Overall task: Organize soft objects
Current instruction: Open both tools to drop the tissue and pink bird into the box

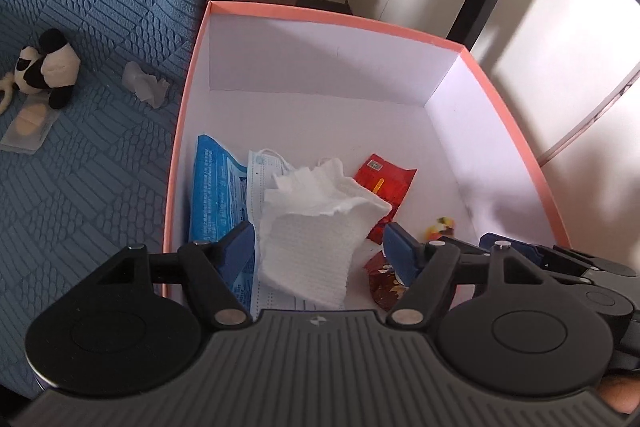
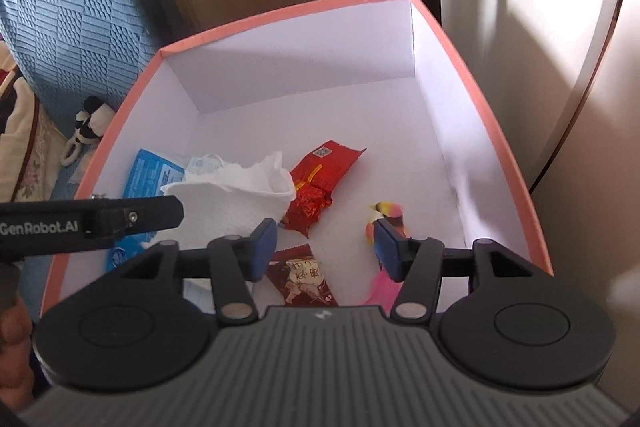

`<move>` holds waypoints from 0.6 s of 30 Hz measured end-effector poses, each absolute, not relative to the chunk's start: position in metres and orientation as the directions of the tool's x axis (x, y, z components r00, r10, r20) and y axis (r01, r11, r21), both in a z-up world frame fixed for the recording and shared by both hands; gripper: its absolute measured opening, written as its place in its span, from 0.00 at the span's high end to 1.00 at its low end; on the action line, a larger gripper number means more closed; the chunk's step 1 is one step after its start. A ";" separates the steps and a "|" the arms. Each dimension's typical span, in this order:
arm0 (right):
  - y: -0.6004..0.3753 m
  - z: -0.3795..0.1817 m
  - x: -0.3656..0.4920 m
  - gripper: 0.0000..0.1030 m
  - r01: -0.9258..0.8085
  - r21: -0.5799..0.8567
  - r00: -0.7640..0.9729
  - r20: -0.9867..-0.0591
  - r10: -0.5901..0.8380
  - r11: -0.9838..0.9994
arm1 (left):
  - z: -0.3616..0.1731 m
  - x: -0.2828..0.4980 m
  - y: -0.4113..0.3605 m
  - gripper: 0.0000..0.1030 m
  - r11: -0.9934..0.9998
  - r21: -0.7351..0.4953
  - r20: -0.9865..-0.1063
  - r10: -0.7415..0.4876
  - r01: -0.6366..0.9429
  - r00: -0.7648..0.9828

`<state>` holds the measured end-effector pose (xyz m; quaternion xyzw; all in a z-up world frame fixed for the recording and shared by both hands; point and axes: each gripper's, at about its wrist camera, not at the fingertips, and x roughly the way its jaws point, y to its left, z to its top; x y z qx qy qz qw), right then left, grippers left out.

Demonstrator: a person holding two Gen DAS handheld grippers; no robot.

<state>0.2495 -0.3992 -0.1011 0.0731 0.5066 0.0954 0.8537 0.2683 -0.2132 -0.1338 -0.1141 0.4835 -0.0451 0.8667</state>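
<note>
Both of your grippers hover over the box (image 1: 320, 17), jaws wide and holding nothing. Between the left gripper (image 1: 320, 247) fingers lies a white cloth (image 1: 312, 227), on a mask (image 1: 258, 179) and blue packet (image 1: 212, 187). The right gripper (image 2: 324, 247) frames a dark red packet (image 2: 304, 279). Farther left, on the blue bedspread (image 1: 80, 7), sit a tissue (image 1: 144, 85) and panda toy (image 1: 48, 67).
</note>
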 end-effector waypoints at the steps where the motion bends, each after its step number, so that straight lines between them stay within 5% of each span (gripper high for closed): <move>1: -0.399 -0.098 0.249 0.45 -0.087 0.222 0.474 -0.848 0.236 0.971 | -0.132 0.267 -0.213 0.26 0.970 -0.240 -0.825 -0.189 -0.028 0.533; 18: -0.384 -0.014 0.215 0.45 -0.098 0.203 0.599 -0.769 0.221 0.974 | -0.042 0.214 -0.191 0.26 0.975 -0.217 -0.709 -0.186 0.041 0.681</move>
